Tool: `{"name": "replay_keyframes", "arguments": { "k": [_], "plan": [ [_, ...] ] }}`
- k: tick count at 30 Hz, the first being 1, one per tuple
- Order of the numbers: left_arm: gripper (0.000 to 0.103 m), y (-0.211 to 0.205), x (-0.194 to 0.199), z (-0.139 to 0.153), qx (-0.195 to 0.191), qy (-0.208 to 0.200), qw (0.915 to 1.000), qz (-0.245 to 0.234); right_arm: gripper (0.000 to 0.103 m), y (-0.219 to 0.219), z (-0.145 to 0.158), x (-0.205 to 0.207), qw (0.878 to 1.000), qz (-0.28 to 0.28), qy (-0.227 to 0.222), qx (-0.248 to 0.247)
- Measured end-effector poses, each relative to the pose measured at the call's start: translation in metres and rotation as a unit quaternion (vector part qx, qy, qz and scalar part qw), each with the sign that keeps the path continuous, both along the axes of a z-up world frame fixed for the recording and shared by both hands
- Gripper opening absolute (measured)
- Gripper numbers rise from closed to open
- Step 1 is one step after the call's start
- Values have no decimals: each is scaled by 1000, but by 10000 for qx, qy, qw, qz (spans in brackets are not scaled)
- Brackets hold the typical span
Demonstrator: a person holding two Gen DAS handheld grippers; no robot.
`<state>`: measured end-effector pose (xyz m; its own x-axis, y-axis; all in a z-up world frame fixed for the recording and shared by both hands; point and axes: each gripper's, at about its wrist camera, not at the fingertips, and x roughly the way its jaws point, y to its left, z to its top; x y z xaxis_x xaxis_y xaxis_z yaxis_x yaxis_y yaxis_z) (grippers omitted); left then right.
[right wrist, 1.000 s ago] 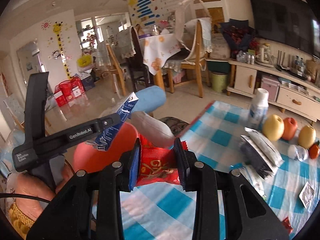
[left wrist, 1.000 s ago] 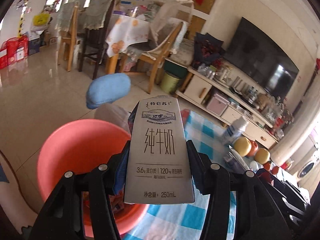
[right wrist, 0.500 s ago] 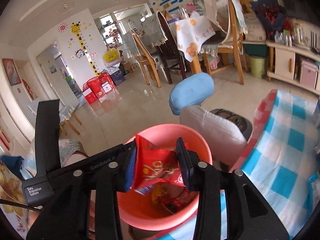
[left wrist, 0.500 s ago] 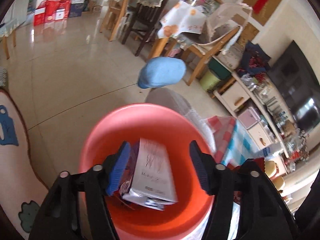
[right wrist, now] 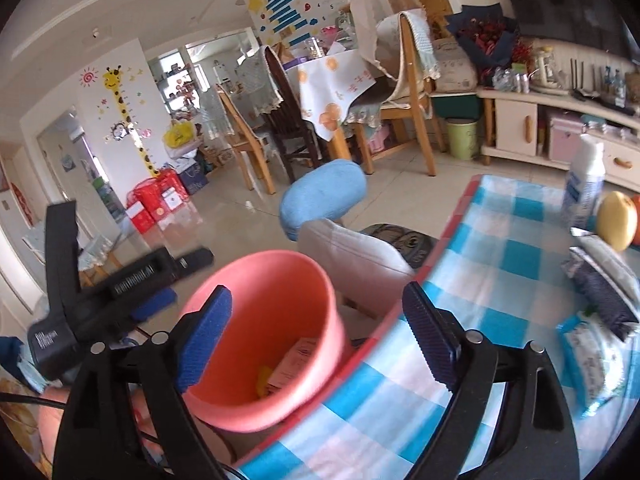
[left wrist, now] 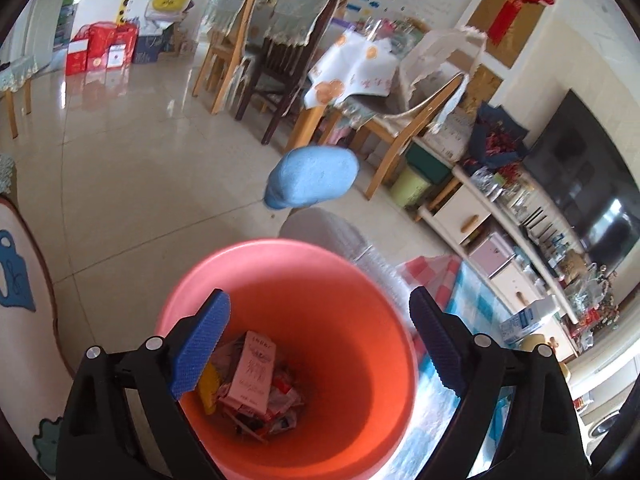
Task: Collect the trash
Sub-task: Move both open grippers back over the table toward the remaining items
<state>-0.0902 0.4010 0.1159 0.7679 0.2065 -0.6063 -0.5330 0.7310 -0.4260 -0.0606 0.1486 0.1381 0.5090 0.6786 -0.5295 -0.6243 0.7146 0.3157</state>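
Note:
An orange-pink plastic bucket (left wrist: 372, 344) stands beside the table's left edge. The milk carton (left wrist: 254, 372) lies inside it on several wrappers. My left gripper (left wrist: 320, 344) is open and empty right above the bucket's mouth. My right gripper (right wrist: 318, 330) is open and empty, above the table's edge next to the bucket (right wrist: 316, 280). The left gripper's black body (right wrist: 120, 284) shows at the left of the right wrist view. More packets (right wrist: 600, 280) lie on the checked tablecloth (right wrist: 500, 240).
A chair with a blue headrest (right wrist: 324, 196) and grey back stands behind the bucket. On the table are a white bottle (right wrist: 582, 184), a yellow fruit (right wrist: 618, 220) and a tissue pack (right wrist: 592, 352). Dining chairs, a TV cabinet and a green bin (right wrist: 460, 138) stand further back.
My left gripper opened and the milk carton dropped into the bucket. My right gripper opened and let go of the red wrapper, then swung right towards the table.

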Motion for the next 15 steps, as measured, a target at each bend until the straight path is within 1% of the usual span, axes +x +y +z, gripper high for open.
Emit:
{"name": "replay_keyframes", "arguments": {
  "k": [2,3,5,10,13,15],
  "plan": [
    [91,-9,0,4,76,-223,9997,-55,89,-13,-2,-7,9998,-73,-115,-167],
    [93,-14,-1,6,178,-385,9991,-62,90,-20,-2,-9,9995,-107,-167,-228],
    [96,-27,0,10,395,-586,9974,-128,90,-34,-4,-13,9989,-196,-275,-335],
    [96,-57,10,17,931,-766,9918,-429,94,-63,-9,-29,9959,-354,-582,-597],
    [97,-73,16,19,967,-885,9889,-697,96,-79,-10,-39,9935,-393,-800,-714],
    [97,-78,22,18,828,-857,9888,-900,98,-89,-10,-43,9928,-390,-870,-719]
  ]
}}
